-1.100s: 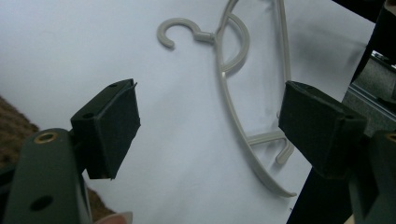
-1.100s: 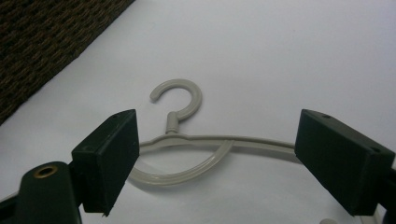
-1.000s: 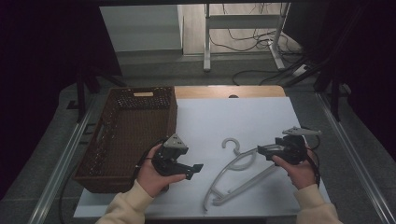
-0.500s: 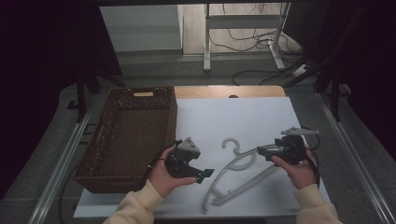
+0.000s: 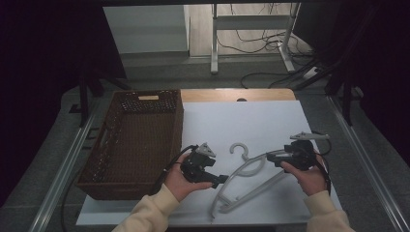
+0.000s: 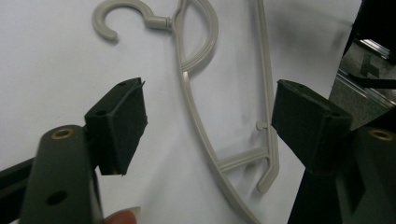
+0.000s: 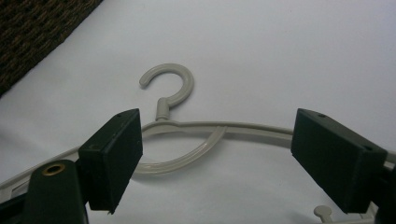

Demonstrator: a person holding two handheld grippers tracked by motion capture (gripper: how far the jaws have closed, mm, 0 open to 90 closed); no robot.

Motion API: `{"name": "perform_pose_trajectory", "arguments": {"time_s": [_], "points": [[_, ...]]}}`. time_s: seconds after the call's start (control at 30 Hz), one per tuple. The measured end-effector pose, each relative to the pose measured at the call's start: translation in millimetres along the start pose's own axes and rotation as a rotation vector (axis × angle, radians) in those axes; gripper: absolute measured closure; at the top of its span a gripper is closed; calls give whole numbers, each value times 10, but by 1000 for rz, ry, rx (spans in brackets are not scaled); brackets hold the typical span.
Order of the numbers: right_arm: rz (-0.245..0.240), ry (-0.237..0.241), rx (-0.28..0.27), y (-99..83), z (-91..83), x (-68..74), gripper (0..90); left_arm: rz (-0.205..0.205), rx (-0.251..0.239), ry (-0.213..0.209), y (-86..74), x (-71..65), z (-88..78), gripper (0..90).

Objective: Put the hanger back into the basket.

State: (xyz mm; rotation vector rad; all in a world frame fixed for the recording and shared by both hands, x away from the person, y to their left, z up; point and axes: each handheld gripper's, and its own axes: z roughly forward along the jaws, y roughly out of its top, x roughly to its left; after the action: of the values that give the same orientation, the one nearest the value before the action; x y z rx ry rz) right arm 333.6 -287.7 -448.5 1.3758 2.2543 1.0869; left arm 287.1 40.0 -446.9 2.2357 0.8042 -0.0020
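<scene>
Two grippers open: your left gripper (image 5: 218, 179) has slid right from beside the basket (image 5: 135, 140) to the hanger's (image 5: 251, 181) lower end, right gripper (image 5: 271, 155) unmoved at its shoulder, hanger flat on the counter (image 5: 251, 121), likely two-ended pickup.

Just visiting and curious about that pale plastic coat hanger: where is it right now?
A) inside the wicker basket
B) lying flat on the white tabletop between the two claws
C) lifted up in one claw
B: the coat hanger lies flat on the white tabletop, between both open claws, outside the wicker basket.
</scene>
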Motion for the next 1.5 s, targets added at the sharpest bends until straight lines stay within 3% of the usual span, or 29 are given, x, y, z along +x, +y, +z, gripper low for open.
{"name": "perform_pose_trajectory", "arguments": {"time_s": [0.1, 0.53, 0.67, 0.97, 1.5], "points": [[6, 0, 3, -2, -3, -6, 163, -4, 14, -22, 25, 8, 109, 277], [5, -3, 2, -4, -2, -19, 165, 4, 51, -34, 97, -6, 376, 312], [4, -3, 3, -3, -5, -23, 165, 8, 68, -57, 135, -32, 484, 315], [3, -6, 4, -7, -3, -29, 166, -18, 132, -27, 166, 27, 723, 409], [-1, -8, 8, -9, 3, -29, 166, -25, 171, -26, 156, 93, 933, 493]]}}
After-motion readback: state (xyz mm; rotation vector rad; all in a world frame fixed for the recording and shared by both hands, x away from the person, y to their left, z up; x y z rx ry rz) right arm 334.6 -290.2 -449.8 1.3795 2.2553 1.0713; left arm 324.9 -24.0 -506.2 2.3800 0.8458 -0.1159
